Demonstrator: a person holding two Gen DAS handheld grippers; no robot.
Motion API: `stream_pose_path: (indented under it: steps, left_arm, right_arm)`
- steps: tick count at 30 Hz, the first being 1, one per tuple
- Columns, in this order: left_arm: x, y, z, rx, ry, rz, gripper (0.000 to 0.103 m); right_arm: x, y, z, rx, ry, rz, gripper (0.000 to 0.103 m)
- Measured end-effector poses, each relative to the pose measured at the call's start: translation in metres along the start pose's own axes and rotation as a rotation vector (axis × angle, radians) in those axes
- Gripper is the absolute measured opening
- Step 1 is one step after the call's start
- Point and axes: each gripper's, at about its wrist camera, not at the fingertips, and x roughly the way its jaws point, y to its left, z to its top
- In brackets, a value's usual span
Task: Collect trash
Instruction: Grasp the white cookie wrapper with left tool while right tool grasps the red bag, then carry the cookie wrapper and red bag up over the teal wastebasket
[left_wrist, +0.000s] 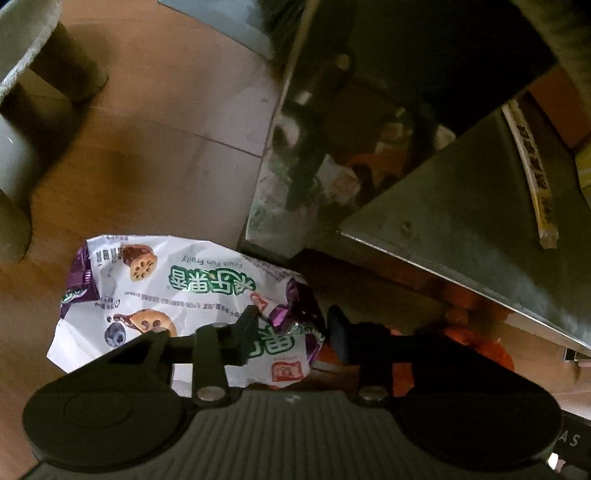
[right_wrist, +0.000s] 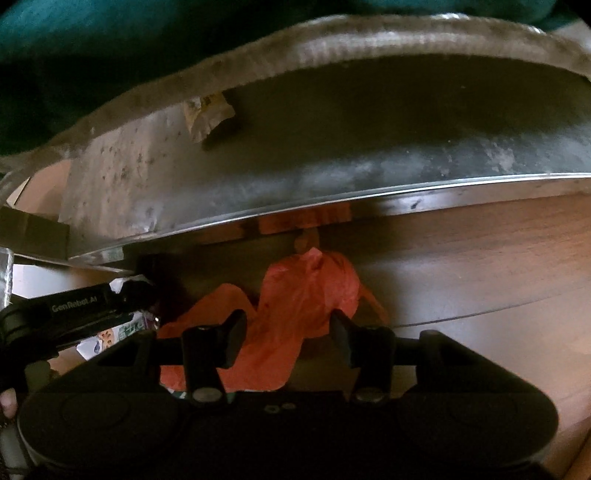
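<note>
Two pieces of trash lie on the wooden floor (left_wrist: 155, 155), one under each tool. Left wrist view: the left gripper (left_wrist: 291, 325) points steeply down over a crumpled white-and-purple snack wrapper (left_wrist: 177, 291); its jaws stand partly apart, the purple crimped corner of the wrapper between them, the left finger lying over the printed face and the right finger just off the wrapper's edge. Whether the pads already press the foil cannot be told. Only that thin corner lies in the gap, so closure may pinch a single fold that slips free on lifting, or push the light wrapper sideways across the smooth floor. Ahead of the jaws stands a metal dustpan (left_wrist: 461, 229) holding a wrapped pair of chopsticks (left_wrist: 532, 173); beyond the right finger, orange plastic shows. Right wrist view: the right gripper (right_wrist: 288, 332) hangs with jaws apart over an orange plastic bag (right_wrist: 303, 295), whose bunched middle lies between and just ahead of the fingers, untouched by the pads as far as can be seen. Soft film may collapse and slide out unless a thick fold is caught. To the left of these jaws the other tool works very near, so a collision is possible if both close in together. Ahead, the dustpan's lip (right_wrist: 332, 206) sits close and could be struck.
</note>
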Motion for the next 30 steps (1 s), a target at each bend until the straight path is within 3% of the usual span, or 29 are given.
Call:
stream_pose_path:
  steps: [1, 2, 3, 4, 10, 17, 23, 30]
  left_arm:
    - [-0.001, 0.0, -0.002, 0.001, -0.005, 0.007, 0.038]
    - [-0.002, 0.001, -0.002, 0.0, -0.006, 0.006, 0.037]
    - [-0.002, 0.003, -0.002, -0.008, -0.006, 0.002, 0.037]
    - [-0.003, 0.003, -0.002, -0.015, -0.004, -0.002, 0.036]
    - [-0.014, 0.009, -0.005, -0.019, 0.006, -0.008, 0.035]
    - [-0.058, 0.025, -0.014, -0.027, 0.012, -0.062, 0.034]
    - [-0.117, 0.029, -0.027, 0.036, 0.016, -0.098, 0.034]
    - [-0.218, 0.025, -0.033, 0.123, -0.058, -0.167, 0.034]
  right_arm:
    - [0.0, 0.0, 0.0, -0.001, 0.0, 0.002, 0.047]
    - [-0.001, -0.001, 0.0, -0.006, -0.002, 0.003, 0.037]
    - [-0.002, 0.0, -0.001, -0.017, -0.006, -0.001, 0.013]
    - [-0.002, 0.0, -0.001, -0.022, -0.001, -0.002, 0.007]
    - [-0.016, 0.0, -0.002, -0.041, -0.019, 0.023, 0.005]
    - [-0.068, 0.002, -0.019, -0.047, -0.058, 0.066, 0.004]
    - [-0.138, 0.011, -0.038, -0.095, -0.106, 0.107, 0.004]
    - [-0.231, 0.027, -0.053, -0.157, -0.19, 0.13, 0.004]
